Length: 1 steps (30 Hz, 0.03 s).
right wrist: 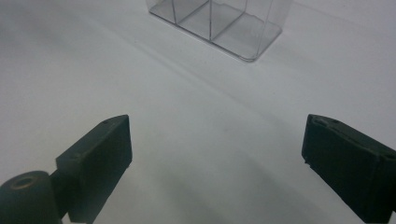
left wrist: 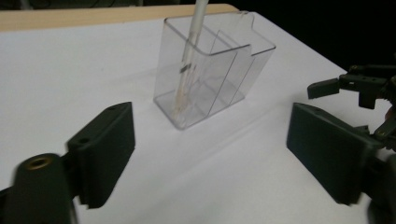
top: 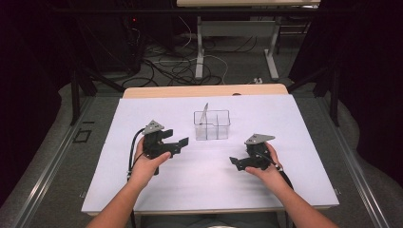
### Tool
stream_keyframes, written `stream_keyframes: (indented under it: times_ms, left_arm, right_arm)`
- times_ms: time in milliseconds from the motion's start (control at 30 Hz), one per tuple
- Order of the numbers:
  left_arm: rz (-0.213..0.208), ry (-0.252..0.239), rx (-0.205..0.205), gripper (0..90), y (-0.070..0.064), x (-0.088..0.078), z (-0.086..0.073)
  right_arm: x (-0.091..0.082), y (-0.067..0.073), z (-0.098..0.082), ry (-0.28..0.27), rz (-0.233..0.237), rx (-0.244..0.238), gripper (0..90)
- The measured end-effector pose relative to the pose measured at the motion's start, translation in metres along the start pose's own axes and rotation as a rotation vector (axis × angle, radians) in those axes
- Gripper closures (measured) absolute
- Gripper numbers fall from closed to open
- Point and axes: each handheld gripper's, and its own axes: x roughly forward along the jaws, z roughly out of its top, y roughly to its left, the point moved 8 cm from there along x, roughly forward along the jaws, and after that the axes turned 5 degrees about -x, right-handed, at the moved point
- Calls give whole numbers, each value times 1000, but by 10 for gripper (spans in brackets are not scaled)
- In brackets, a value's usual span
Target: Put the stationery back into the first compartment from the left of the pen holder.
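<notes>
At table centre stands a clear divided organizer, a thin stick in its left compartment. Our left tool at eight o'clock and right tool at four o'clock gape empty; approach level.

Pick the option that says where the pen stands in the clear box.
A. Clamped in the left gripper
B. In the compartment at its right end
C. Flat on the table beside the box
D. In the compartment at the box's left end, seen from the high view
D: in the high view the pen leans up out of the left end compartment of the clear box, and both grippers are open and empty.
</notes>
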Motion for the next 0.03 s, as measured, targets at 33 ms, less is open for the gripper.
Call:
stream_keyframes:
  times_ms: [33]
  left_arm:
    - [10, 1, 5, 149, 3, -2, -1]
  right_arm:
    - [-1, -1, 0, 3, 3, -4, 80]
